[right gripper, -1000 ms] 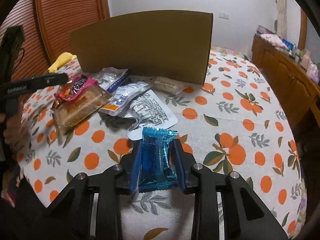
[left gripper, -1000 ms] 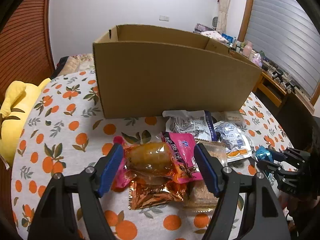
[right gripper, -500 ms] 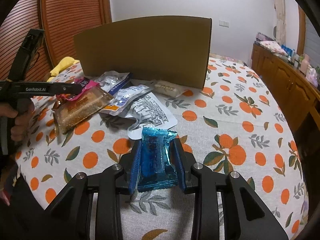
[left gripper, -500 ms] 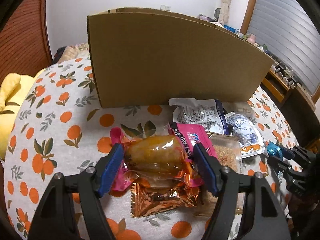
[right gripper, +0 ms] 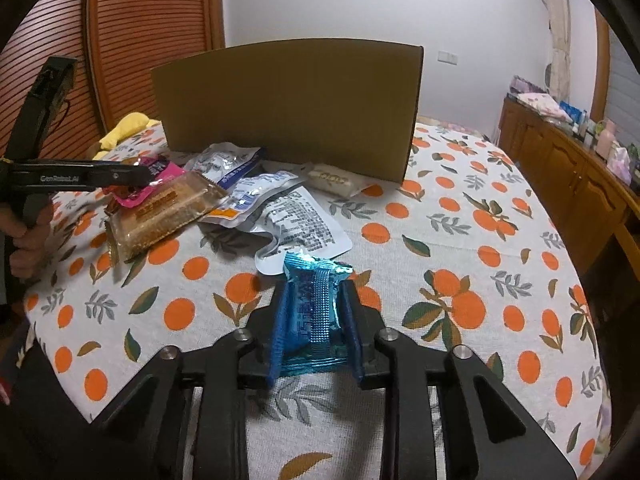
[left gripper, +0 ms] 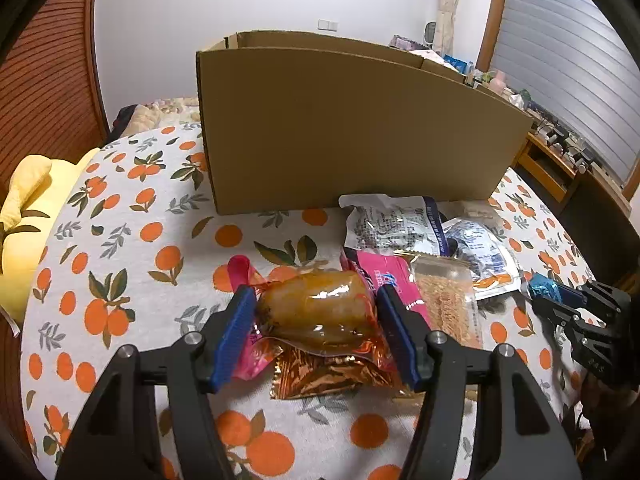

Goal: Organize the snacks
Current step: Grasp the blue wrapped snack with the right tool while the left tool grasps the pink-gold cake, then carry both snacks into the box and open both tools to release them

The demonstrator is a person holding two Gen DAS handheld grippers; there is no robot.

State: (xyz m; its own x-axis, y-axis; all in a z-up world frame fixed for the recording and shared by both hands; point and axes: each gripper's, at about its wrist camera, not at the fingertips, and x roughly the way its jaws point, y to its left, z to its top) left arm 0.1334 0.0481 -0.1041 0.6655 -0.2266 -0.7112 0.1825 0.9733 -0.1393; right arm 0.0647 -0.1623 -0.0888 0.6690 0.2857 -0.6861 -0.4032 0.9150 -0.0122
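Note:
My left gripper is shut on an orange-brown snack pack with pink ends, held just above the pile. My right gripper is shut on a blue foil snack, low over the tablecloth. The right gripper also shows at the right edge of the left wrist view, and the left gripper at the left of the right wrist view. An open cardboard box stands behind the pile; it also shows in the right wrist view. Its inside is hidden.
On the orange-print tablecloth lie a pink pack, a clear cracker pack, a gold foil pack, silver-white pouches and a small white bar. A yellow cushion is left, a wooden cabinet right.
My left gripper has risen and drawn back slightly with the orange-brown pack; the box rim shows again. My right gripper with the blue snack has barely moved.

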